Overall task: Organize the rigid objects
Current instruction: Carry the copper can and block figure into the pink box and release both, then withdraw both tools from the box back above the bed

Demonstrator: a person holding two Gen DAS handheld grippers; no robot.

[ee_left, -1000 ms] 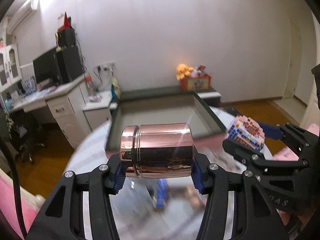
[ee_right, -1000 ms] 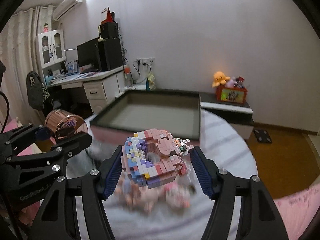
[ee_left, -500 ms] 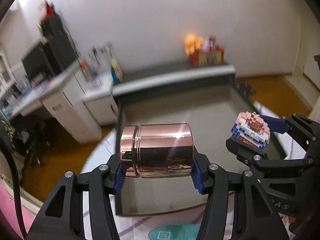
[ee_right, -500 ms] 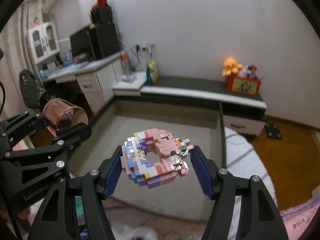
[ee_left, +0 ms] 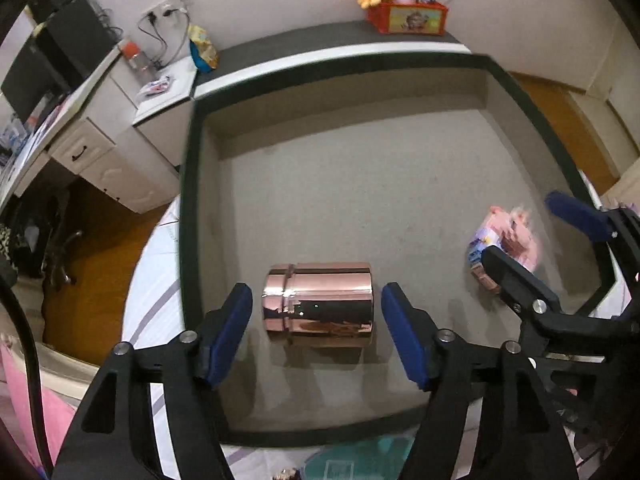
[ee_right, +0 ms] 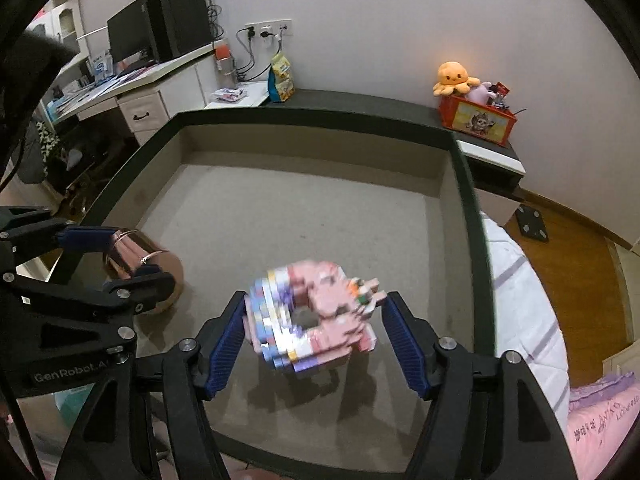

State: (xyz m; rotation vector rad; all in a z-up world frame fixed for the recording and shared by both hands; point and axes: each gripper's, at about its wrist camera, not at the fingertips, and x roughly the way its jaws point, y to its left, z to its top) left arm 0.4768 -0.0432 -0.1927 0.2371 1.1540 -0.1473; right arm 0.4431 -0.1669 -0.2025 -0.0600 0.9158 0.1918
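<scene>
A shiny rose-gold metal canister (ee_left: 318, 304) lies on its side on the grey floor of a large dark-rimmed tray (ee_left: 186, 184). My left gripper (ee_left: 316, 332) is open, its blue pads either side of the canister and clear of it. A pink and pastel block-built figure (ee_right: 312, 320) is blurred, low over or on the tray floor. My right gripper (ee_right: 316, 340) is open around it with gaps at both pads. The canister (ee_right: 140, 264) shows in the right wrist view, the figure (ee_left: 506, 240) in the left wrist view.
The tray (ee_right: 466, 184) sits on a round table with a white striped cloth (ee_right: 524, 320). A teal object (ee_left: 356, 460) lies at the tray's near edge. Behind stand a low dark-topped cabinet with a red toy box (ee_right: 476, 120), and a white desk (ee_right: 160, 92).
Both grippers moved forward and down into the tray and opened. The canister left the left gripper and lies on the tray floor. The block figure left the right gripper's pads.
</scene>
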